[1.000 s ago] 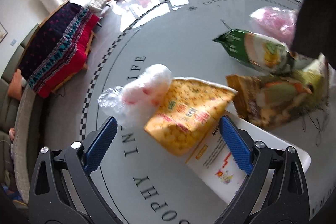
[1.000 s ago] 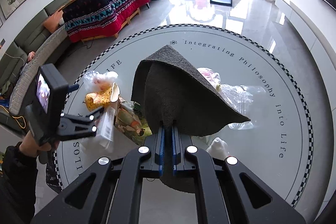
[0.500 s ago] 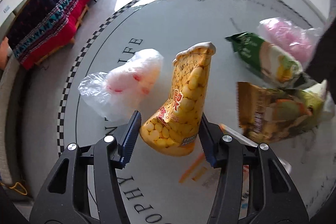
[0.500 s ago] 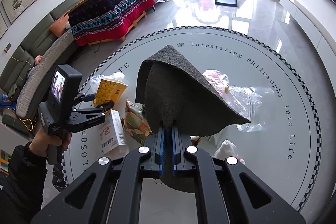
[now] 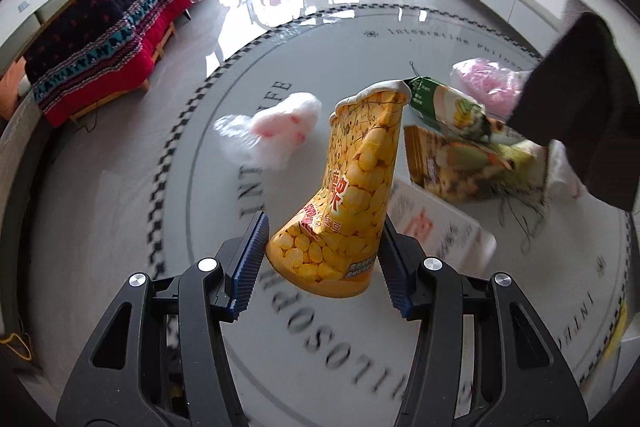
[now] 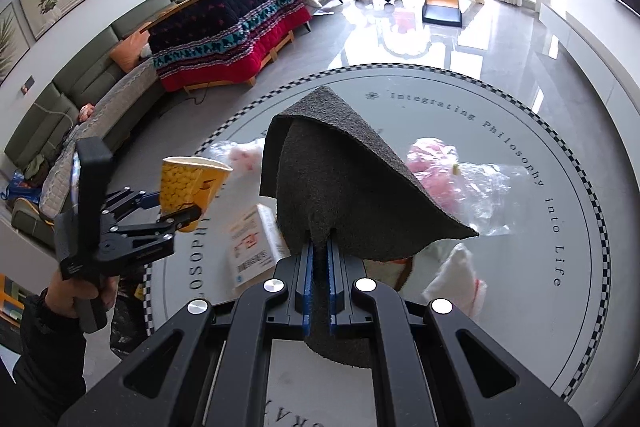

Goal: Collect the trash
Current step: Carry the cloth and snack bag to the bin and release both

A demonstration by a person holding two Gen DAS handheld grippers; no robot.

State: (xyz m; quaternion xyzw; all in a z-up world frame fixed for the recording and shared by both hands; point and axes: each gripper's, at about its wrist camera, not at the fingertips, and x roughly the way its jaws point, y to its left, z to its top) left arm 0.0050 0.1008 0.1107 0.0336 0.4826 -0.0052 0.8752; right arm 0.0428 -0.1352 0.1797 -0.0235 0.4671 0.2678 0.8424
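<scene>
The yellow snack bag (image 5: pixel 352 203) is glossy printed film, creased where the left gripper (image 5: pixel 324 259) pinches it between ribbed blue pads set in matt black plastic with bright metal screw heads. The right gripper (image 6: pixel 318 267) clamps a dark grey cloth (image 6: pixel 352 187), matt and coarse like felt. The round surface (image 5: pixel 160 307) is smooth and shiny, mirroring window light. On it lie a thin, crinkled clear plastic bag (image 6: pixel 492 195), glossy green wrappers (image 5: pixel 452 111) and a white paper carton (image 6: pixel 252 247).
</scene>
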